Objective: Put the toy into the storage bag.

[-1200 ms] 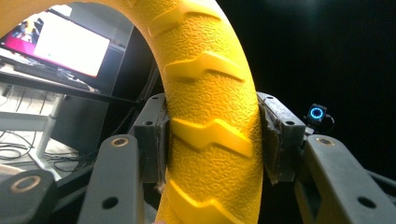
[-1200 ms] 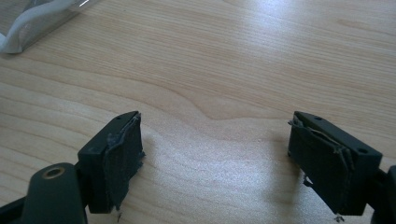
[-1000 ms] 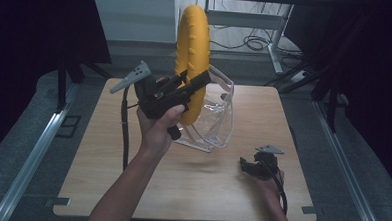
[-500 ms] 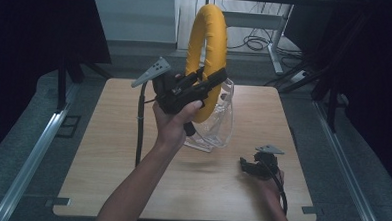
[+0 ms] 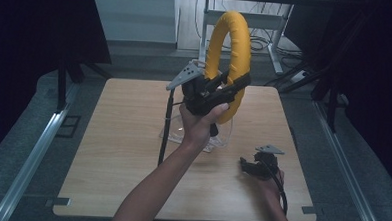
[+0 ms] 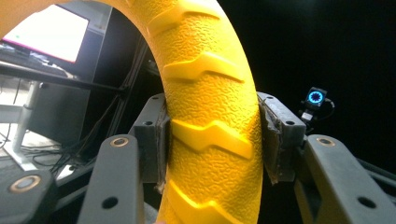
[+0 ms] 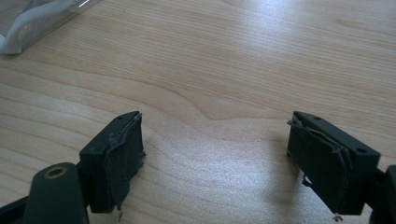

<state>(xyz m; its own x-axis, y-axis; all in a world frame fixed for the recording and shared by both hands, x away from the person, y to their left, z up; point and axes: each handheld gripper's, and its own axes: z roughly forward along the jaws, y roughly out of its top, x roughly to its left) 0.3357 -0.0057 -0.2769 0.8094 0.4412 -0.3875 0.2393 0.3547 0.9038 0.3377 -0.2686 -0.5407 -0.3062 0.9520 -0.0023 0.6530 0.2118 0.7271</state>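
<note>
Over the far middle of the wooden table (image 5: 107, 151), the yellow ring (image 5: 232, 47) stands upright in the air, the left gripper (image 5: 220, 89) clamped on its lower rim. Beneath sits a clear plastic container (image 5: 223, 134). Near right, the right gripper (image 5: 246, 165) rests on the tabletop, jaws spread with nothing between them.

Clear plastic container (image 5: 218, 134) on wooden table (image 5: 107, 156).

1. Ring (image 6: 210, 116): bright yellow, pebbled texture with raised zigzag tread bars.
2. Left gripper (image 5: 220, 91) clamped on ring: black, grey plate on top.
3. Table (image 5: 112, 152) beneath ring: light wood grain.
4. Bag (image 5: 223, 134) below ring: clear plastic.
5. Right gripper (image 7: 215, 158): black pads.
</note>
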